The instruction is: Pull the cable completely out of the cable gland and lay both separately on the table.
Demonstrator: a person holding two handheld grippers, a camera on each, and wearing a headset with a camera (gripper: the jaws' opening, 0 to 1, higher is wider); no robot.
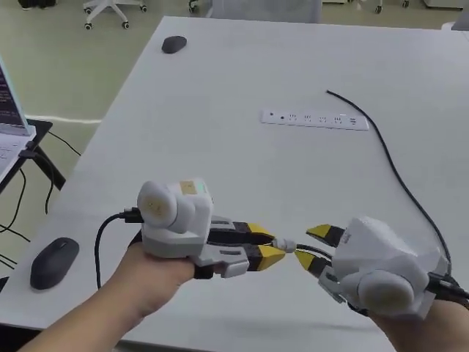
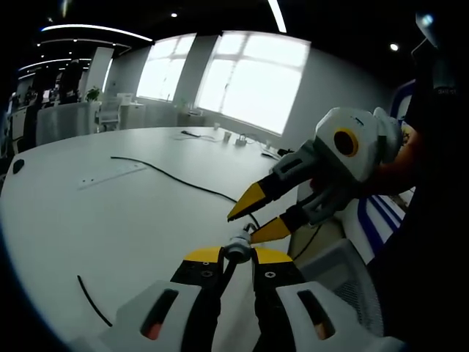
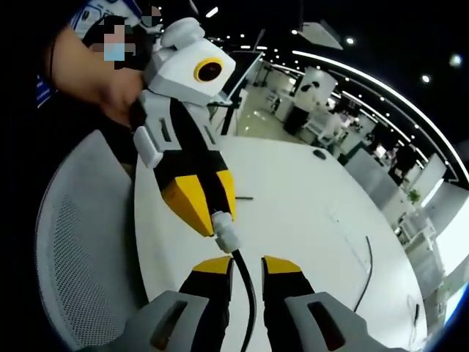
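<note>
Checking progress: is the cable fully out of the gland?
No: in the right gripper view the cable runs into the gland clamped by the left gripper.

I'm looking across a wide white bench (image 1: 220, 95) in an open office. There's pale green floor (image 1: 58, 66), wheeled chairs (image 1: 110, 11) beyond, big bright windows (image 2: 256, 88) and strip lights (image 2: 278, 15) overhead.

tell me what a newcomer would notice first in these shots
Two yellow-tipped claws meet tip to tip over the near edge of the table: the left claw pinches a small white cable gland, and its black cable runs between the open jaws of the right claw. Farther back lies a white power strip.
</note>
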